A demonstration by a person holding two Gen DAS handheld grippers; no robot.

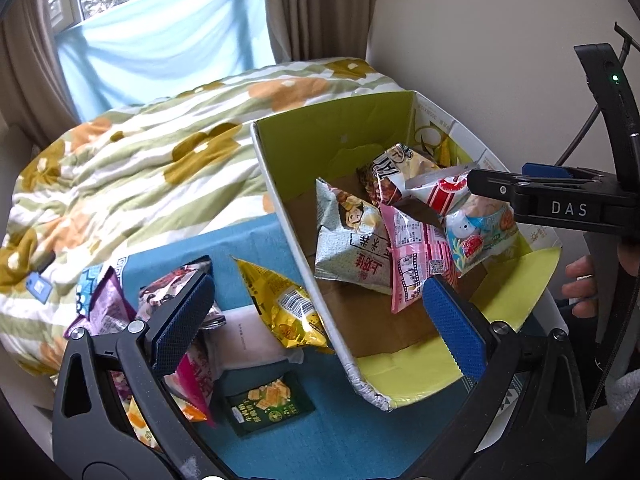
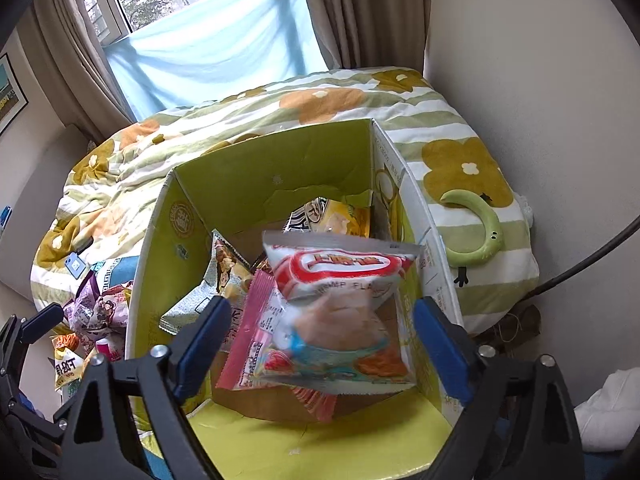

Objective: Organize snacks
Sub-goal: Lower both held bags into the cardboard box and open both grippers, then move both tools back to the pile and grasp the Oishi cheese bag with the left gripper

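An open cardboard box (image 1: pixel 280 184) with a green lining holds several snack bags. My right gripper (image 2: pixel 322 346) hangs over the box's near right part, open. A white and red shrimp-chip bag (image 2: pixel 340 308) lies between its blue pads (image 2: pixel 440 348) without touching them, on a pink bag (image 2: pixel 256 344). The left wrist view shows that gripper (image 1: pixel 500 176) above the same bag (image 1: pixel 476 232). My left gripper (image 1: pixel 320 326) is open, straddling the box's left wall. Outside the box lie a yellow bag (image 1: pixel 284 304), a dark green packet (image 1: pixel 268 404) and purple bags (image 1: pixel 108 308).
The box stands on a blue mat (image 1: pixel 320 440) laid on a bed with a floral quilt (image 1: pixel 140 168). A green ring toy (image 2: pixel 480 232) rests on the quilt right of the box. A wall runs along the right. A person's hand (image 1: pixel 580 284) shows behind the box.
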